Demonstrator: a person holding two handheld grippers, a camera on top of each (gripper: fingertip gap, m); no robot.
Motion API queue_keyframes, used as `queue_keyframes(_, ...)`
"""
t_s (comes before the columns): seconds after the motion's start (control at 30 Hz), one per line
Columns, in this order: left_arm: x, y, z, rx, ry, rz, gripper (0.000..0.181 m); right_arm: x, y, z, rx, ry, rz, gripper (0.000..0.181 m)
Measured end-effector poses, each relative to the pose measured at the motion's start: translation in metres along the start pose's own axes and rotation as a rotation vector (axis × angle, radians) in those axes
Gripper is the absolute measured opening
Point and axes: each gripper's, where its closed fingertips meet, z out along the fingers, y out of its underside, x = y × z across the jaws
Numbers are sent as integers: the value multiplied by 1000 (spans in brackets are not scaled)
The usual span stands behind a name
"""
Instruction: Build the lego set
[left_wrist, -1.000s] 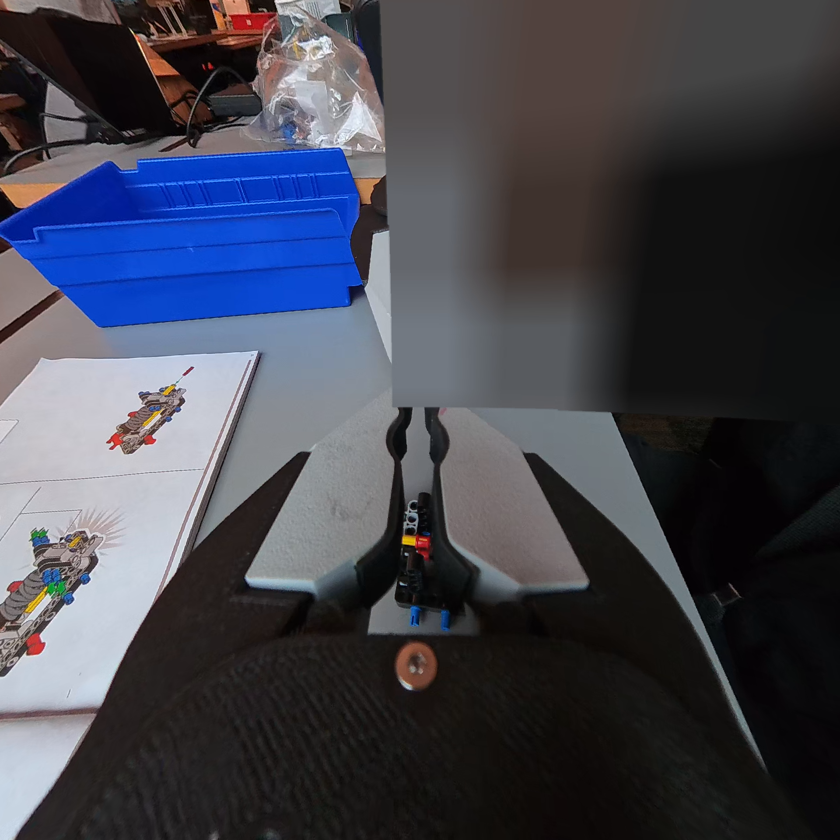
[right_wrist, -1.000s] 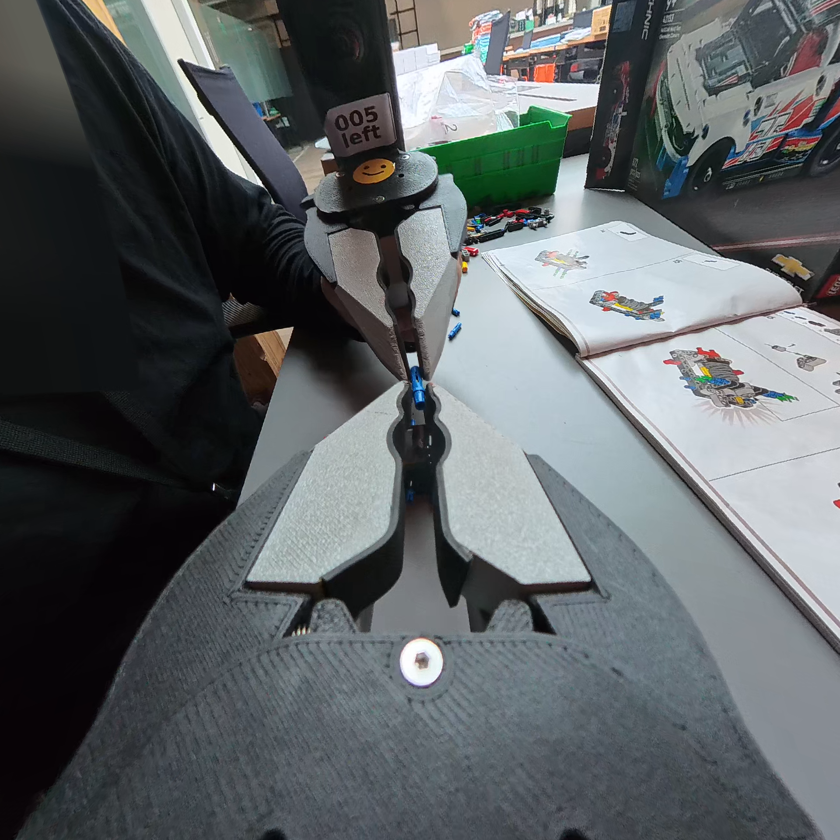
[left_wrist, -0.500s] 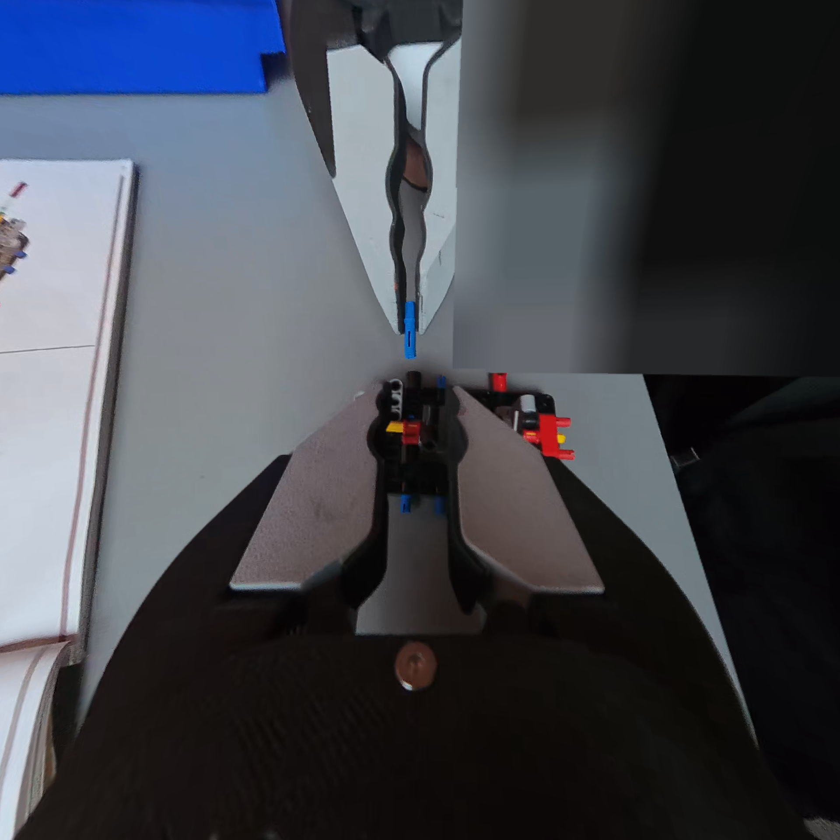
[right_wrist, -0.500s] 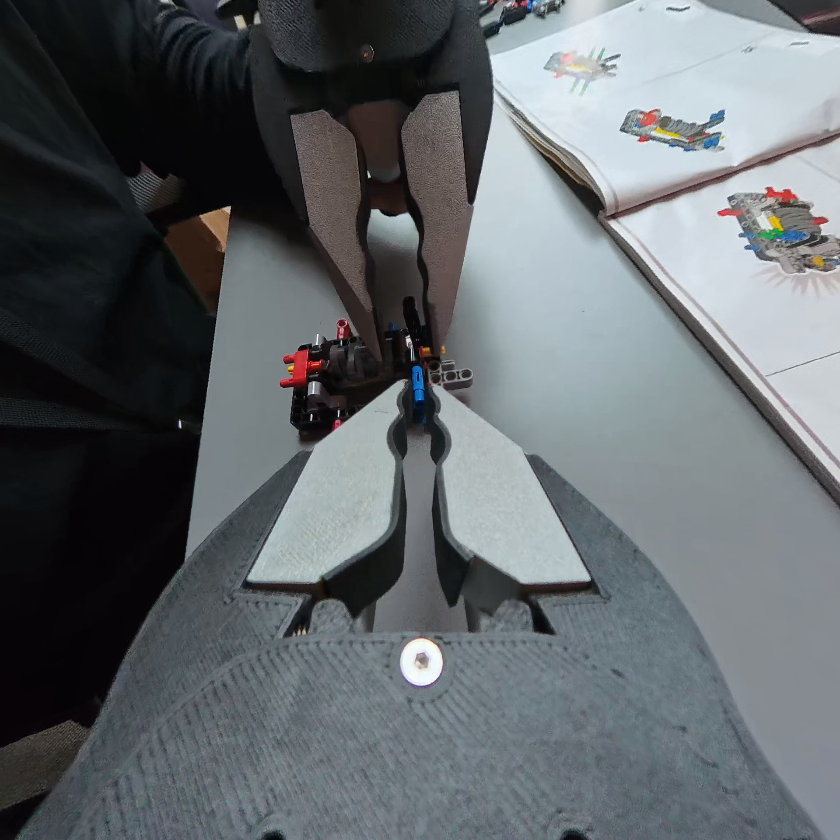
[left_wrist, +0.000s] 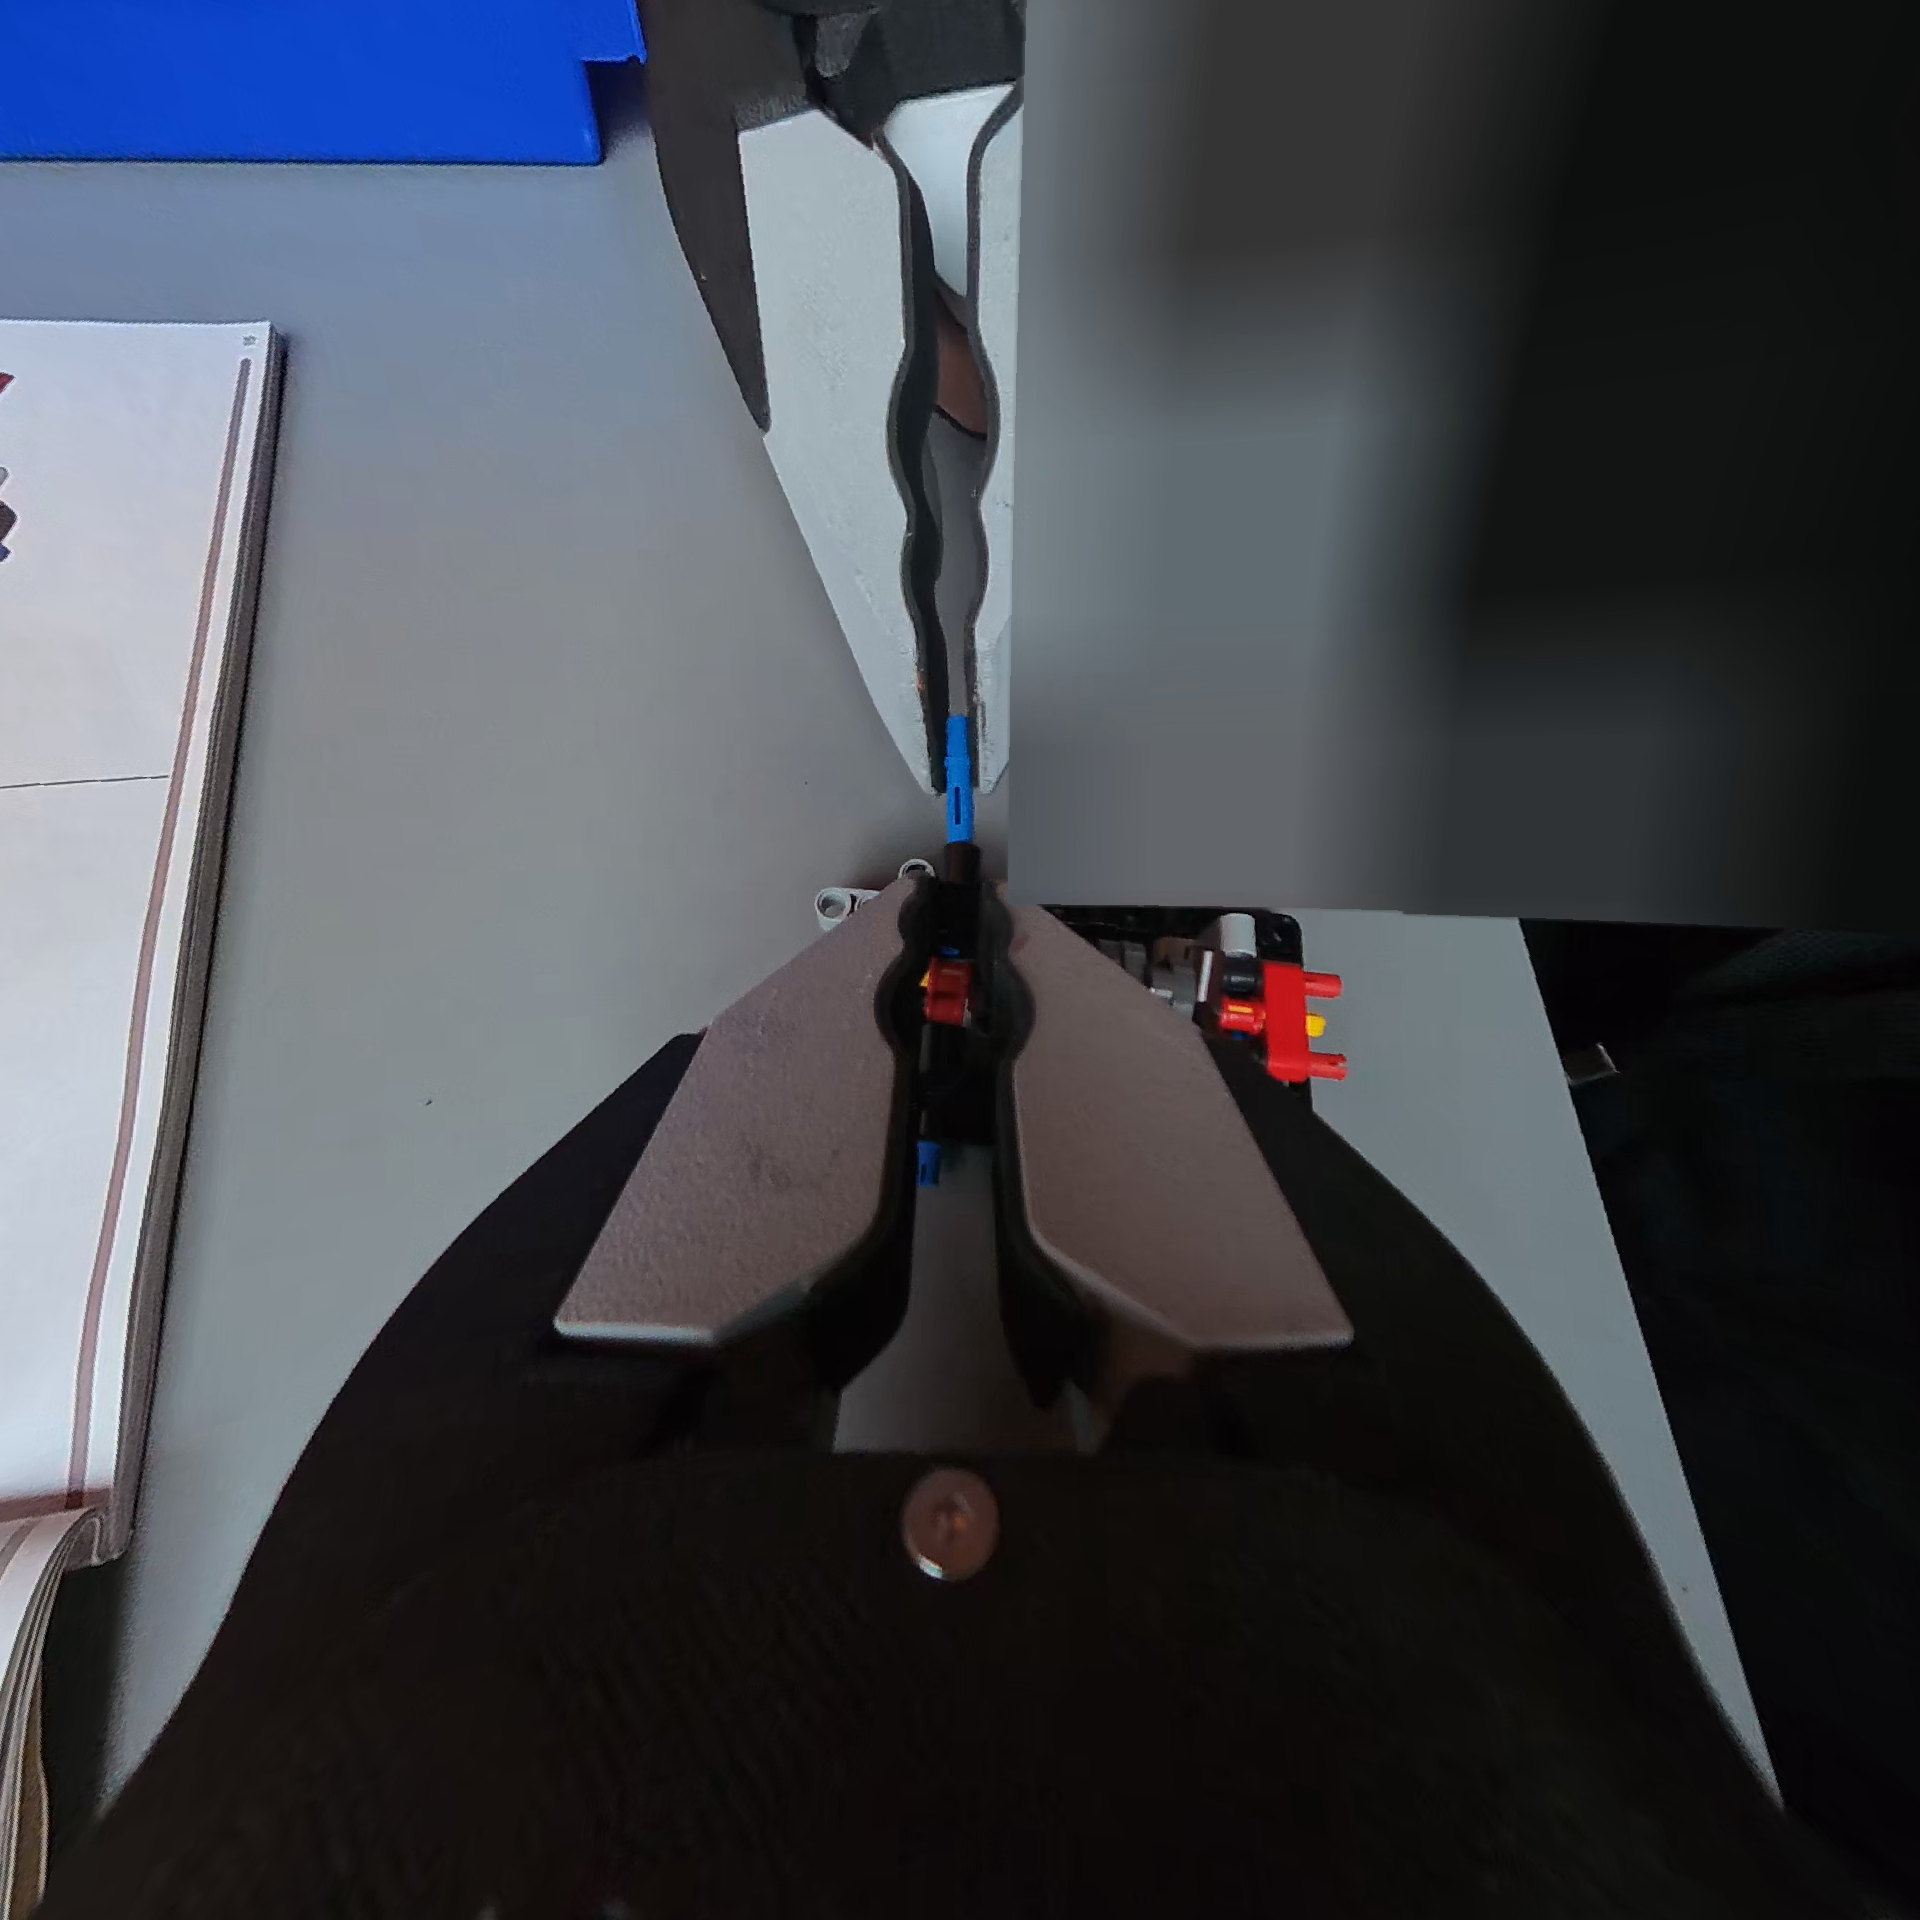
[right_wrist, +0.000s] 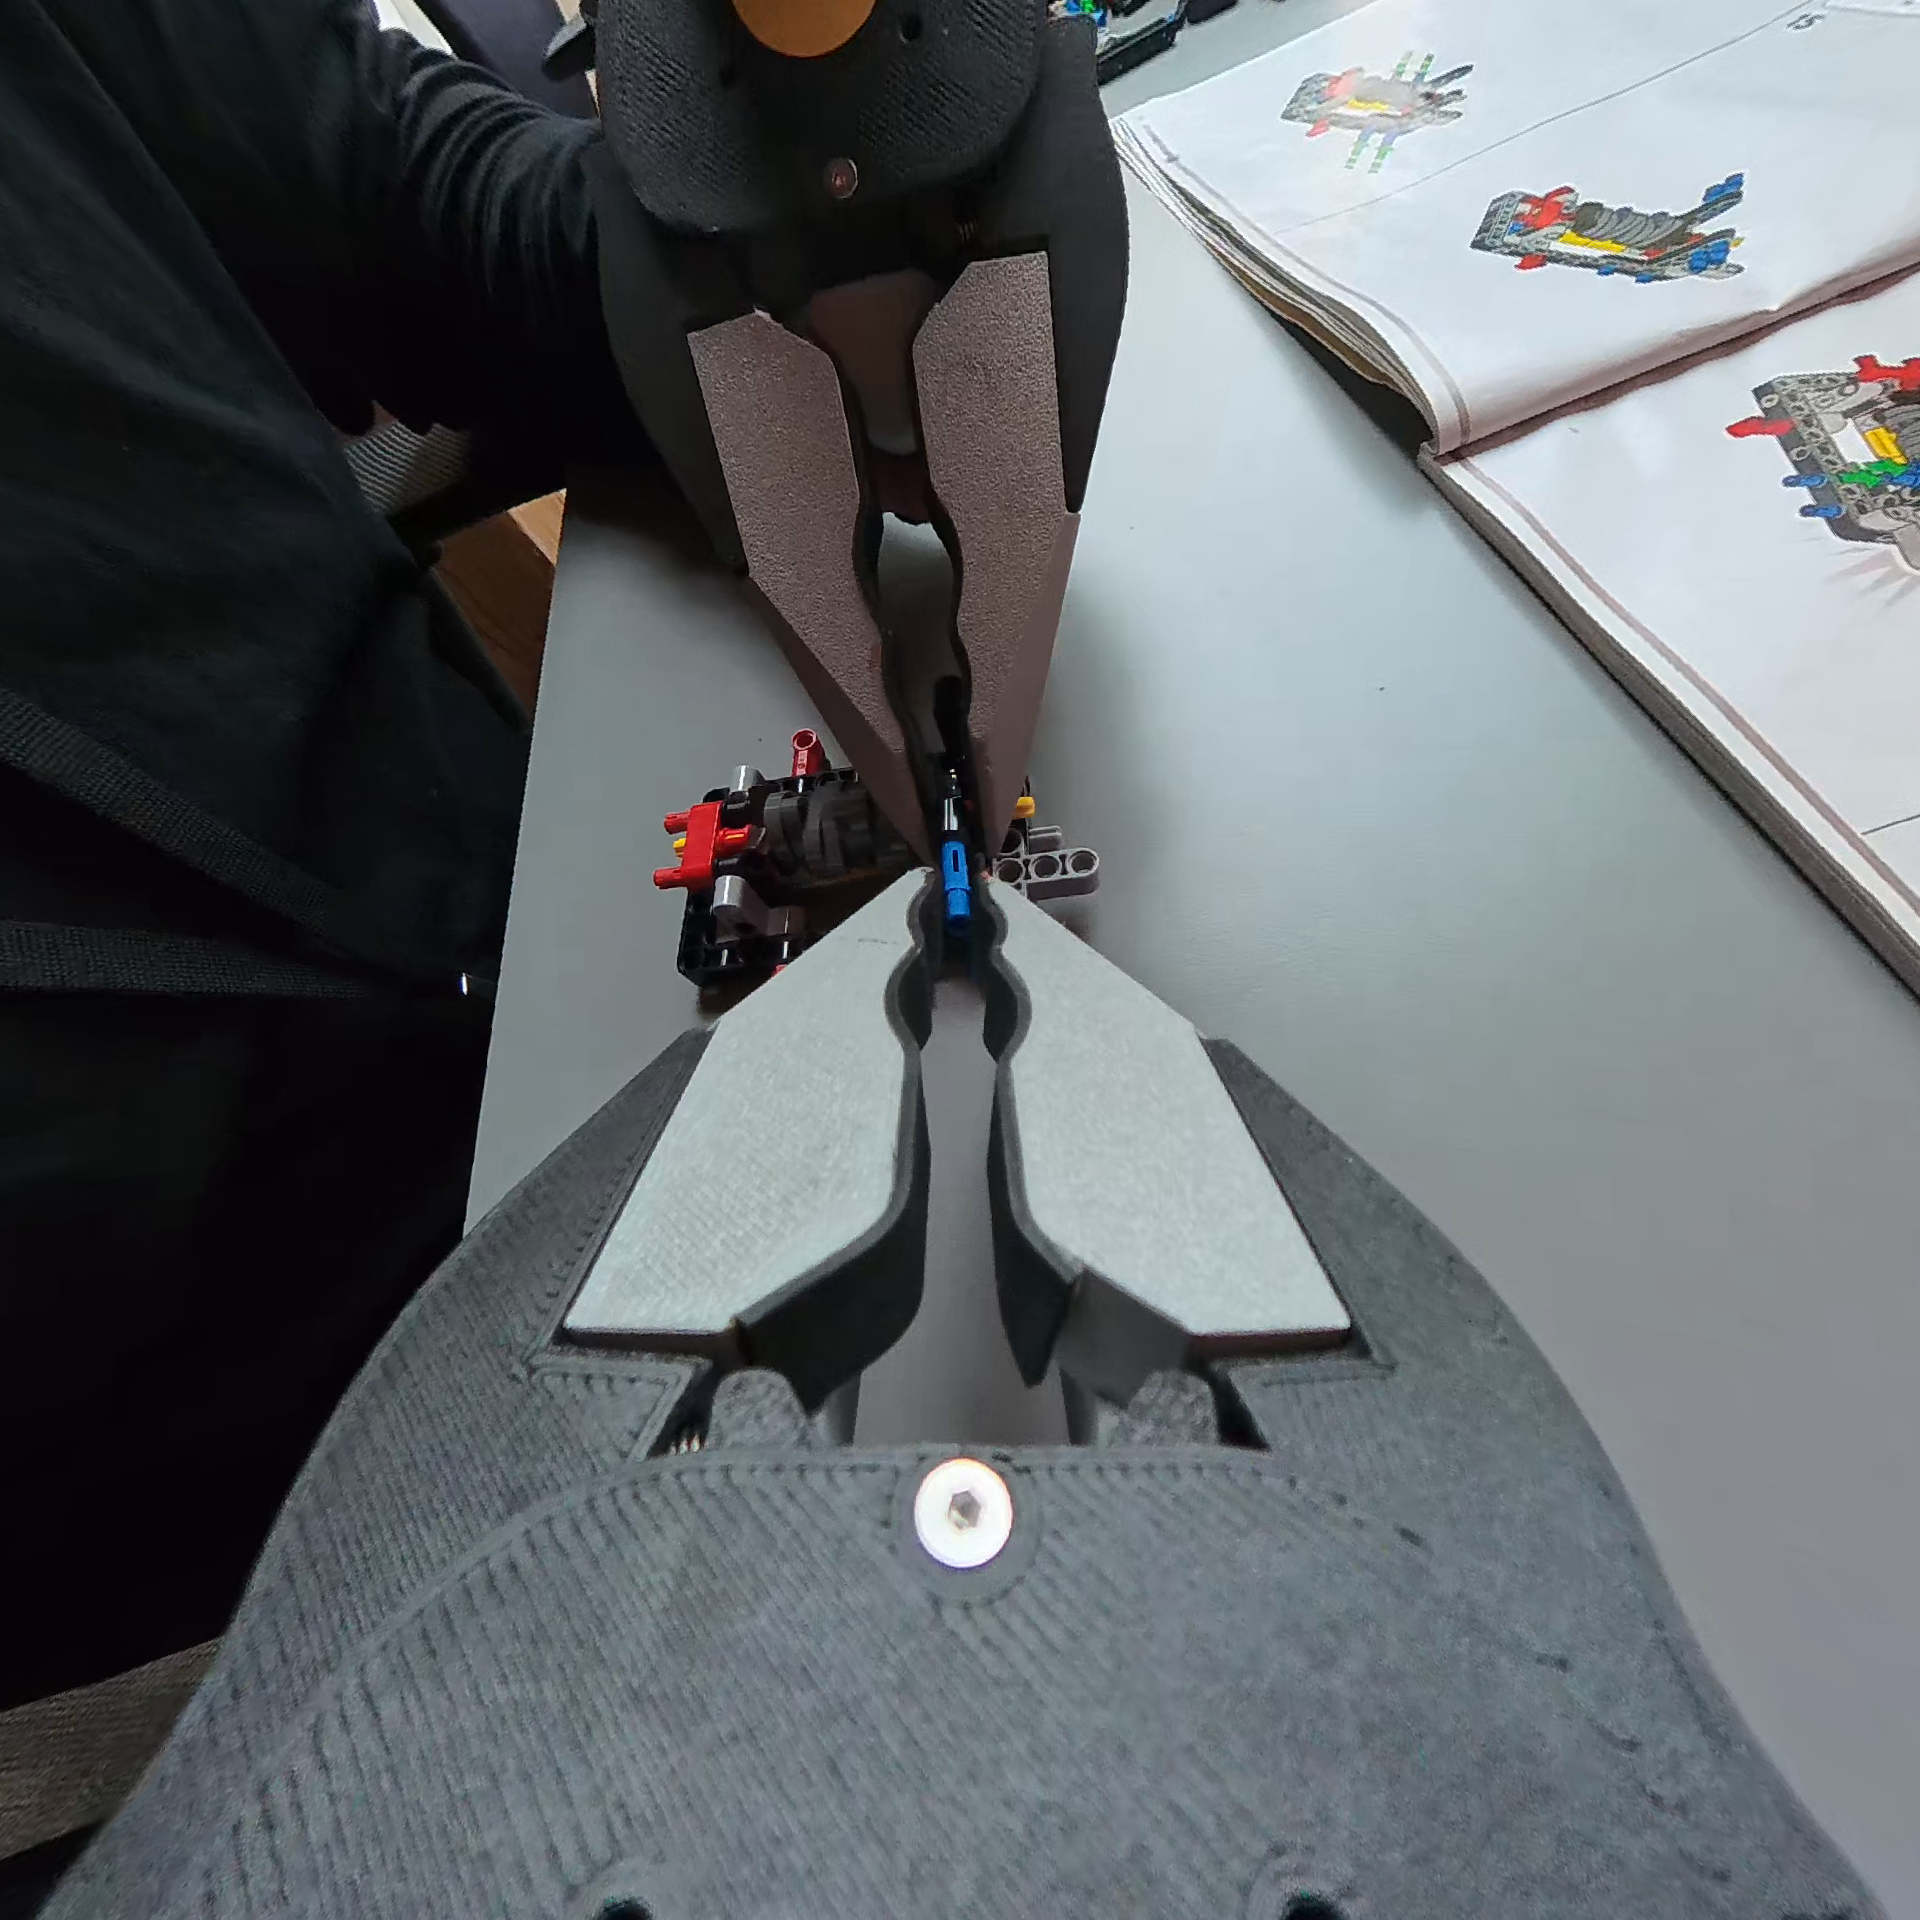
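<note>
Pin-insertion step. Left gripper (left_wrist: 954, 914) is clamped on the lego model (right_wrist: 790, 842), which rests on the worktop (right_wrist: 1351, 831). Right gripper (right_wrist: 951, 914), at the model's 12 o'clock in the left view, pinches a blue pin (left_wrist: 956, 774). Next move, likely: line it up with a hole and push straight.

The left gripper (left_wrist: 951, 914) is covering the middle of the lego build (left_wrist: 1262, 997), so its grip point is staying hidden. A mosaic patch is blanking the right gripper's (left_wrist: 956, 769) far finger. The blue bin (left_wrist: 301, 78) and the booklet (left_wrist: 125, 831) are running off the frame edges. The pin's (right_wrist: 954, 878) front end is disappearing among dark parts.
</note>
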Motion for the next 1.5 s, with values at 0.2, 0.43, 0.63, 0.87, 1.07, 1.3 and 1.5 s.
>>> queue_keyframes(0.2, -2, 0, 0, 1, -25, 19, 5, 1, -1, 1, 11, 2, 13, 1)
queue_keyframes(0.43, -4, 0, 0, 24, -41, -10, 5, 4, -2, 1, 27, 45, -9, 1)
queue_keyframes(0.63, -10, 0, -2, 43, -66, -48, 5, 9, -5, 2, 45, 139, -39, 1)
queue_keyframes(0.87, -14, -1, -3, 77, -61, -96, 5, 12, -5, 2, 55, 103, 48, 1)
queue_keyframes(1.07, -12, 0, -4, 85, -45, -94, 5, 11, -5, 4, 43, 60, 51, 1)
queue_keyframes(1.3, -10, 1, -4, 74, -48, -54, 6, 9, -2, 5, 13, 71, -29, 1)
queue_keyframes(1.5, -10, 2, -5, 80, -21, -46, 6, 9, -3, 7, 3, 118, -129, 1)
